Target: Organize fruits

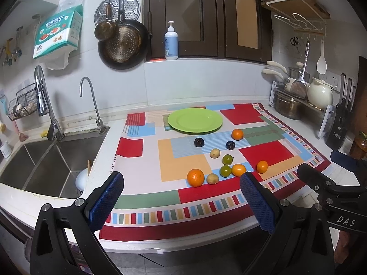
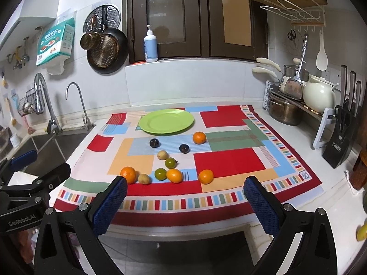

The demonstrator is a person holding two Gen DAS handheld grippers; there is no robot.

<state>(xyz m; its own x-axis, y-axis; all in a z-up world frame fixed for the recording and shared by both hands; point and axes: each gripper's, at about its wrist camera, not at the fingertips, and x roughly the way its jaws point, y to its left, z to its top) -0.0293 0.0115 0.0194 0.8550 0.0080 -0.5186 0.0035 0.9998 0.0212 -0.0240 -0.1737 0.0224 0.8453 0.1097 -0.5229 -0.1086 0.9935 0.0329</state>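
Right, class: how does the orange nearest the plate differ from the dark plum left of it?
The orange is bright orange and larger; the plum is dark purple and smaller. The orange lies right of the plate, the plum lower left. Both are round, loose on the cloth.

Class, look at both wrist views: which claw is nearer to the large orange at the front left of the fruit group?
Left. The left claw has the large orange between its fingers' lines, just ahead. The right claw sits further right; the orange lies by its left finger.

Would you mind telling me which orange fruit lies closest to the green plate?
The orange just off the plate's front right rim; the other three orange fruits sit in the front row.
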